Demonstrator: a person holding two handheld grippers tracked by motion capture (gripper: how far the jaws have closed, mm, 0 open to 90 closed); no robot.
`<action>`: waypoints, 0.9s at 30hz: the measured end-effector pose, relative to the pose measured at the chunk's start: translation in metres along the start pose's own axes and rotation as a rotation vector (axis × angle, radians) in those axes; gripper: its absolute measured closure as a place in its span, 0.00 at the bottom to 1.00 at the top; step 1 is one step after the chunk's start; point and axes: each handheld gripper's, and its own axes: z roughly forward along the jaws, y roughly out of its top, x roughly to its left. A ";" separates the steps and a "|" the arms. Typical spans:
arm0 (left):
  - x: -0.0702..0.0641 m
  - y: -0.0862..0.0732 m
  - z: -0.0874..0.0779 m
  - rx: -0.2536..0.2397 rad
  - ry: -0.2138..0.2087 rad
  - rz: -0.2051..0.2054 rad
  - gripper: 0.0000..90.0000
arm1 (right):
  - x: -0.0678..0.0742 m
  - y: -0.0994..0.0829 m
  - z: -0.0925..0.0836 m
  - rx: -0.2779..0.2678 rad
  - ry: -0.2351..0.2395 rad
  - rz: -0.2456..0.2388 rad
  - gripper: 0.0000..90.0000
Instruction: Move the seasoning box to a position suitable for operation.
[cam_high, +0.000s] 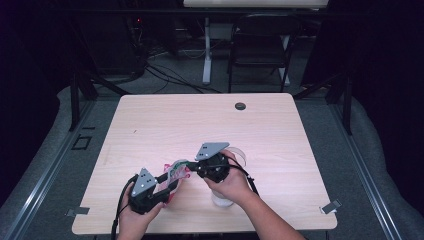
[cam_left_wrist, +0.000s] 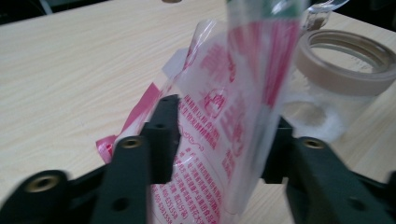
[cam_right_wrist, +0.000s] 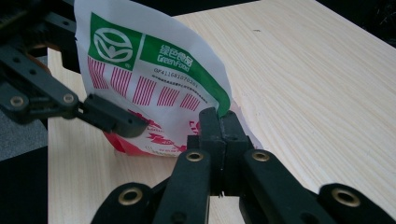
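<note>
My R gripper (cam_right_wrist: 219, 122): jaws pressed together, pinching the edge of the plastic pouch (cam_right_wrist: 144, 79) near its green band. In the high view, R gripper (cam_high: 192, 166) sits at table centre-front, my R hand (cam_high: 231, 184) behind it, grey plate on top.

My L gripper (cam_left_wrist: 219, 135): jaws stand partly apart, approx. half-wide, w/ the pouch (cam_left_wrist: 229, 116) passing between them; the L pad touches the film, the other pad sits behind the film and contact there cannot be told. In the high view, L gripper (cam_high: 167, 186) points up-right toward the R one, my L hand (cam_high: 135, 212) at the near edge. In the R gripper view one L jaw crosses in front of the pouch's lower red part.

Pouch (cam_high: 176, 172): clear/white film, red print, green label strip w/ logo; held up off the table (cam_high: 165, 120) between the two grippers, standing roughly upright, bottom near the wood.

Jar (cam_left_wrist: 345, 79): clear, wide tan-rimmed mouth, lid off, white granular residue inside; just beside the pouch, on the R gripper's side; it (cam_high: 235, 156) sits partly under my R hand in the high view.

Further out: small dark round thing (cam_high: 240, 106) near the table's far edge, well apart. Folding chair (cam_high: 260, 45) beyond the table.
</note>
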 end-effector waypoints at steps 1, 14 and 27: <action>0.001 -0.002 0.002 -0.002 0.004 -0.006 0.56 | 0.000 0.000 0.000 -0.001 -0.001 0.002 1.00; -0.003 -0.029 0.016 0.029 0.114 0.053 0.44 | 0.003 -0.004 -0.002 -0.013 -0.015 0.006 1.00; 0.004 -0.043 0.027 -0.010 0.162 -0.022 0.28 | 0.005 -0.006 -0.003 -0.020 -0.016 0.003 1.00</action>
